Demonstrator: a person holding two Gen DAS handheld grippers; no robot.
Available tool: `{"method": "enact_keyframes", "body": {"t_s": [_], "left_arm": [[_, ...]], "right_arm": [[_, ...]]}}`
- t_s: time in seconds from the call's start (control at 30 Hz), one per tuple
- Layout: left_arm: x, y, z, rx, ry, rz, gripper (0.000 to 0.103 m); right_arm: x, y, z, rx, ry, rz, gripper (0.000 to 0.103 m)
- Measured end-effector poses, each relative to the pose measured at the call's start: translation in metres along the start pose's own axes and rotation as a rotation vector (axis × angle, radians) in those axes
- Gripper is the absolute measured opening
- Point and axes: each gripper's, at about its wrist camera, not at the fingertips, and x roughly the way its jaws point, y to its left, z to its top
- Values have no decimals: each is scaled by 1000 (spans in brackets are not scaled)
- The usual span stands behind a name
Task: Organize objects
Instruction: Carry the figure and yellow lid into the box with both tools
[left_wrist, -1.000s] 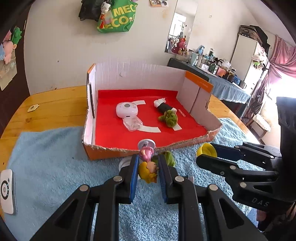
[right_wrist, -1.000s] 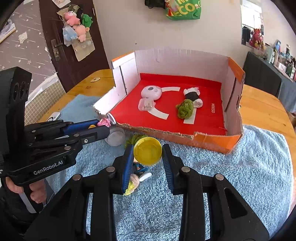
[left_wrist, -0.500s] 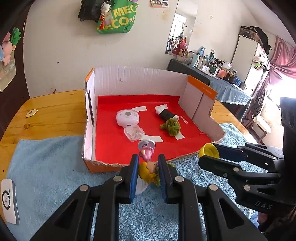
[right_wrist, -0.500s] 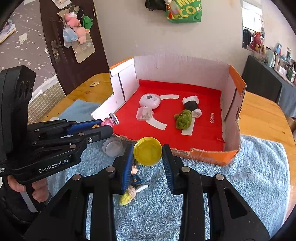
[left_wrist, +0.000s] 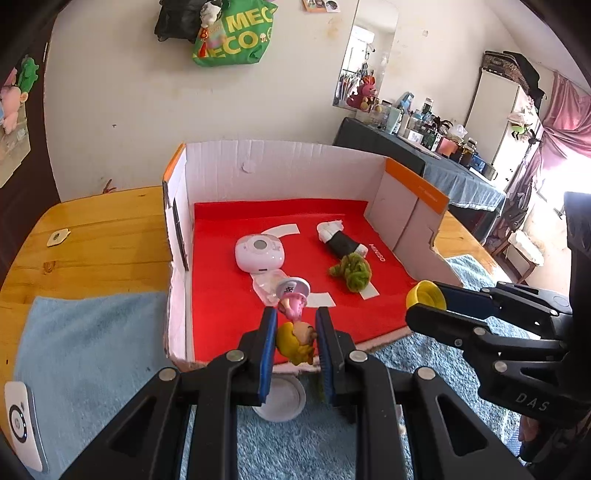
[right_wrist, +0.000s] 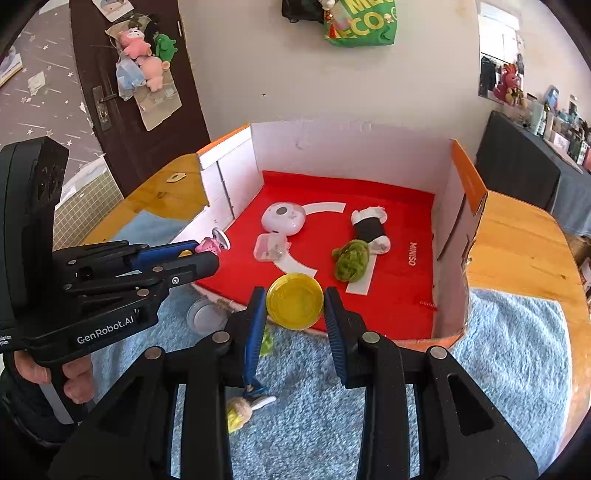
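My left gripper (left_wrist: 293, 332) is shut on a small toy figure (left_wrist: 295, 341) with yellow hair and a pink top, held over the front edge of the cardboard box (left_wrist: 280, 170). My right gripper (right_wrist: 295, 310) is shut on a yellow round lid (right_wrist: 294, 305), also over the box's front edge. The box has a red floor (right_wrist: 399, 280). On it lie a white round device (left_wrist: 259, 253), a clear case (right_wrist: 269, 248) and a green-haired doll in black (right_wrist: 364, 243). The left gripper also shows in the right wrist view (right_wrist: 210, 254).
A blue towel (right_wrist: 509, 354) covers the wooden table (left_wrist: 103, 236) in front of the box. On the towel lie a white round lid (left_wrist: 282, 400), a small yellow-haired doll (right_wrist: 240, 413) and a white gadget (left_wrist: 22, 432) at the far left.
Both grippers have moved forward and up with their objects, from above the towel to over the box's front edge. The jaws stayed shut.
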Motion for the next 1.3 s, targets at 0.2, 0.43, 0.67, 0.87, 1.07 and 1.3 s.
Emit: {"method": "enact_keyframes", "body": {"t_s": [0.2,0.43,0.67,0.87,1.07,1.3], "left_arm": [[12,2,7,-3,20,-9,22],[23,4,11,-3,44,-16,22],[37,6,12,5,85,-17,22],[46,8,8,10,121,-18,22],[53,11,6,5,146,-31,22],[61,14,5,8,172,-43,22]], "right_arm": [[10,-7,6,9,22,-14,30],[26,-16,9,22,65,-26,30],[45,-20,7,21,122,-22,30],[55,-19,9,17,147,-9,30],[65,-18,11,13,167,5,30],[80,-21,11,21,200,20,30]]}}
